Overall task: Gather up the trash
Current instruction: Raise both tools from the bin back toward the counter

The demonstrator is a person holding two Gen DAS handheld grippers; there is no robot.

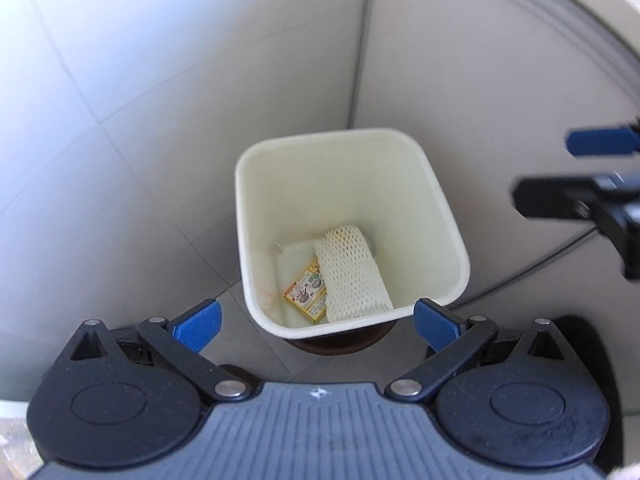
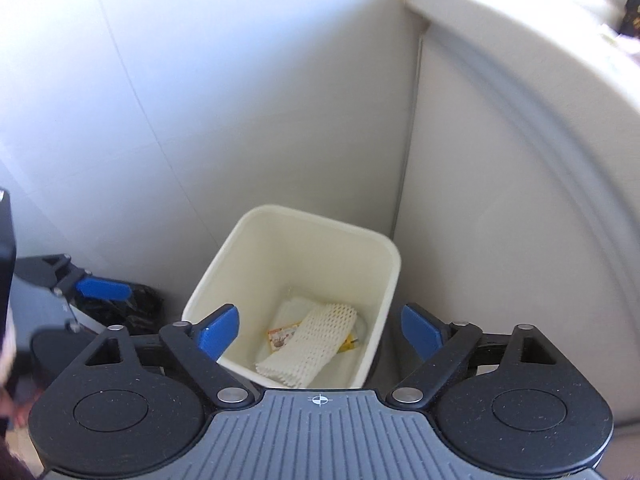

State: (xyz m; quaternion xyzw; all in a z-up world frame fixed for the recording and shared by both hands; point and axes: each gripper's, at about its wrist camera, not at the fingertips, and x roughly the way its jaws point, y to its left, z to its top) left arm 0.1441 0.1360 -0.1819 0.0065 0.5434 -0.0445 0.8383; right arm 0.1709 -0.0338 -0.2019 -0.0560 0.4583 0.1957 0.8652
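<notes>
I hold my left gripper (image 1: 316,320) and right gripper (image 2: 318,330) both spread wide and empty above the bin (image 1: 448,216), where the foam net (image 1: 354,276) lies lengthwise over the small box (image 1: 306,292), directly below both, neither nearer.

Smooth plastic bin (image 1: 444,216) holds white foam netting (image 1: 352,272) (glossy printed carton (image 1: 306,294) beneath).
</notes>
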